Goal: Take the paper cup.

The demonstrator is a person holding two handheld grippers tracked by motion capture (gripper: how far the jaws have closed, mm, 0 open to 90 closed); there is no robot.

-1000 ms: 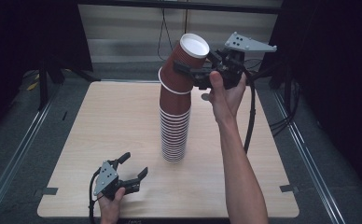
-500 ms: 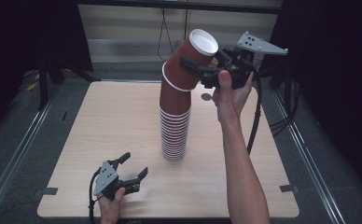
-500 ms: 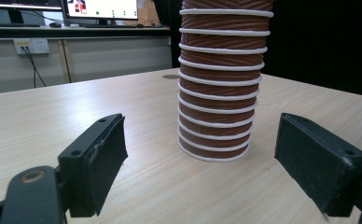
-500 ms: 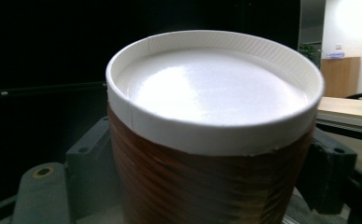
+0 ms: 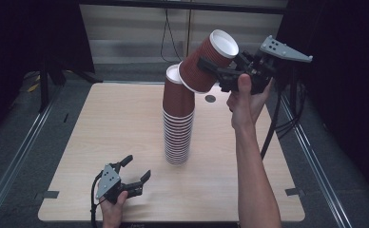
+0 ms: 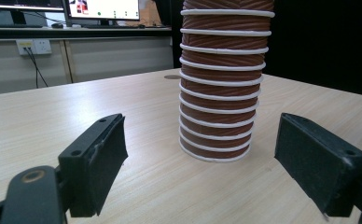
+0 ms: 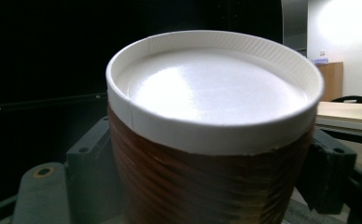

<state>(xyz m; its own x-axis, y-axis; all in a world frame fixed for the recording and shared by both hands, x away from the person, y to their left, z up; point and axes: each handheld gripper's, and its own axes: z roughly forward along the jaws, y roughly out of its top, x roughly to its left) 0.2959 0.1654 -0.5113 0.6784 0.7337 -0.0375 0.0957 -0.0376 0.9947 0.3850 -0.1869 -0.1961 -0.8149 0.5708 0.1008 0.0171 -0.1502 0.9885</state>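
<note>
Gripping the top cup (image 5: 207, 62) across its ribbed brown wall, the right gripper (image 5: 210, 65) holds it clear of the stack of cups (image 5: 178, 124), up beside the stack's top on the right; the jaws are clamped on either side of the cup's wall, as the right gripper view shows, with black pads pressed at left and right of the brown body (image 7: 202, 182). That side grip seems chosen so the cup can be peeled off the nest without crushing its rim; the tilt probably breaks the snug fit between nested cups.

The held cup is upside down in the sense of the stack: its white closed bottom (image 5: 224, 43) faces up and to the right, its open mouth down and to the left toward the stack; its long axis runs obliquely, leaning away from the vertical column.

The stack itself stands upright near the middle of the table (image 5: 101, 123), mouths down, its axis vertical, left there as the supply to draw from.

The left gripper (image 5: 134, 169) rests low at the table's near edge, well apart from the stack; its fingers (image 6: 95, 163) stand apart with nothing between them, the stack's base visible beyond them, so it appears to be waiting rather than steadying anything.
</note>
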